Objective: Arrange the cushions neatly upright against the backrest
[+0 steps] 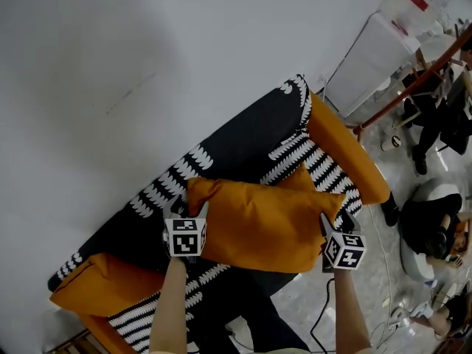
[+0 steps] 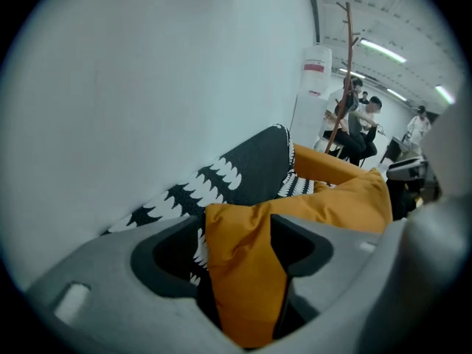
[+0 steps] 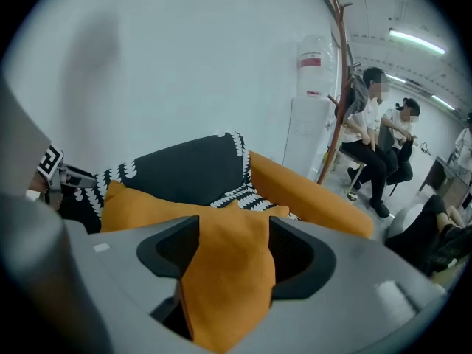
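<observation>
The orange cushion (image 1: 258,227) spans the middle of the sofa (image 1: 243,142). One near corner sits loose between the spread jaws of the left gripper (image 2: 236,257), the other between those of the right gripper (image 3: 232,260). Neither gripper is clamping the fabric.

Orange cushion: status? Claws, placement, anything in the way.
Left claw and right claw open, each around a corner of the orange square fabric cushion. Cushion sits before the black-and-white patterned sofa backrest. Second orange cushion lies at the left end, apart.

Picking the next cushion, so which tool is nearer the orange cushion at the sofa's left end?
Left. The left tool sits right of the end cushion; the right tool is beyond the big middle cushion.
</observation>
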